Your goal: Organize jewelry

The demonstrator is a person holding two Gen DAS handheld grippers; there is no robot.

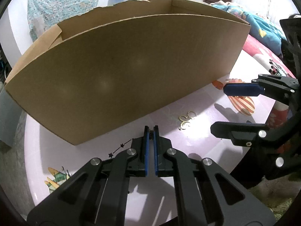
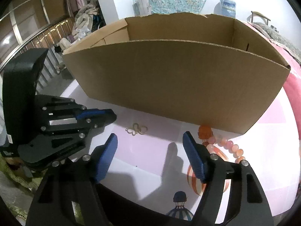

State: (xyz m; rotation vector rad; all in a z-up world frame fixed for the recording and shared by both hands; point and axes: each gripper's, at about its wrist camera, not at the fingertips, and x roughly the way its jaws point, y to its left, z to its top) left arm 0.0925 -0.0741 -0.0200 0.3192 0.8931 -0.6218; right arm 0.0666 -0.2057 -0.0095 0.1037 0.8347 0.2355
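My left gripper (image 1: 150, 130) is shut on a thin dark chain with small stars (image 1: 121, 146); the chain trails left over the lilac cloth. A small gold ornament (image 1: 186, 121) lies just right of its tips. In the right wrist view the same gold ornament (image 2: 137, 129) lies ahead of my right gripper (image 2: 150, 136), which stands open with nothing between its fingers. A pink bead bracelet (image 2: 228, 147) with an orange pendant lies beside its right finger. The left gripper (image 2: 112, 115) shows at the left, and the right gripper (image 1: 218, 109) shows at the right of the left wrist view.
A large open cardboard box (image 1: 131, 71) (image 2: 178, 79) stands right behind the jewelry, its tall front wall close to both grippers. The printed lilac cloth (image 2: 146, 162) covers the surface. Bedding lies at the far right (image 1: 263, 26), with clothes and railings to the left (image 2: 56, 33).
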